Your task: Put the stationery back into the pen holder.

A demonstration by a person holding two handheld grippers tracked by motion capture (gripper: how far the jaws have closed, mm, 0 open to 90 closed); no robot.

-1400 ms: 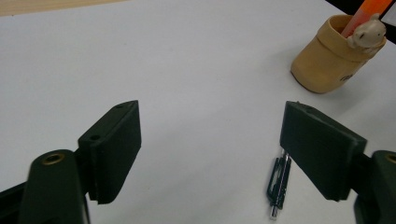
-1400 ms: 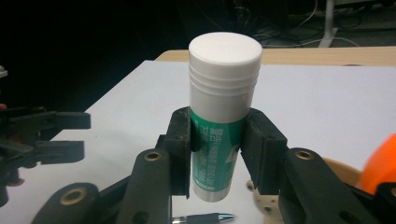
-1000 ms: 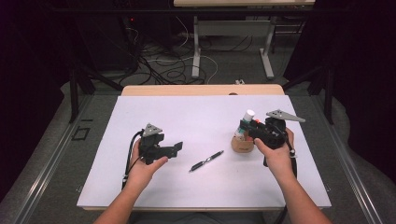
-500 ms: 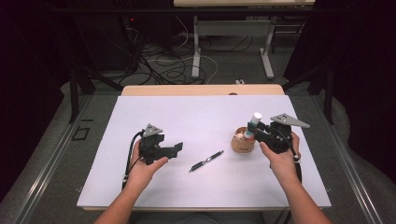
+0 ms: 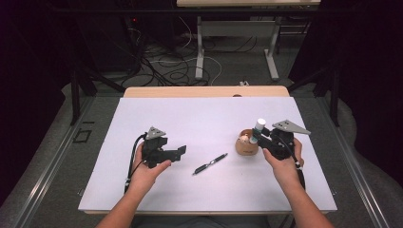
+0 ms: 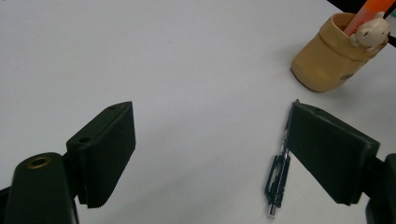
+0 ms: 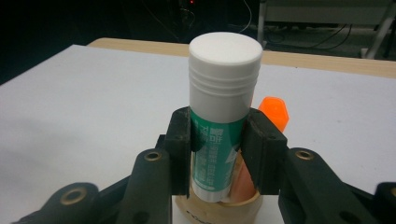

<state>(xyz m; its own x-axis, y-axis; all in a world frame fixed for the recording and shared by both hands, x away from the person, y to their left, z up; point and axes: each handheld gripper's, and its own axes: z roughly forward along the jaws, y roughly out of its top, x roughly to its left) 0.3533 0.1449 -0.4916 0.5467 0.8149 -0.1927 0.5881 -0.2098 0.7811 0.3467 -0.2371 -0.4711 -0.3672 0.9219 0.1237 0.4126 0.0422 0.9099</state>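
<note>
A tan cup-shaped holder (image 5: 246,147) with a small white animal figure on its rim stands right of centre on the white table. An orange marker (image 7: 274,112) stands in it. My right gripper (image 5: 257,139) is shut on a green-and-white glue stick (image 7: 223,93), which it holds upright with the white cap up. The stick's lower end is at the mouth of the holder (image 7: 219,207). A black pen (image 5: 210,164) lies in the middle of the table. My left gripper (image 5: 178,152) rests open left of the pen (image 6: 279,179), with nothing between its jaws.
The white board (image 5: 142,118) covers most of the wooden table. Its far half and front edge are bare. Beyond the table are dark floor, cables and desk legs (image 5: 199,42).
My right gripper has shifted slightly right with the glue stick, bringing it more upright over the holder. The left gripper and the pen have not moved.
</note>
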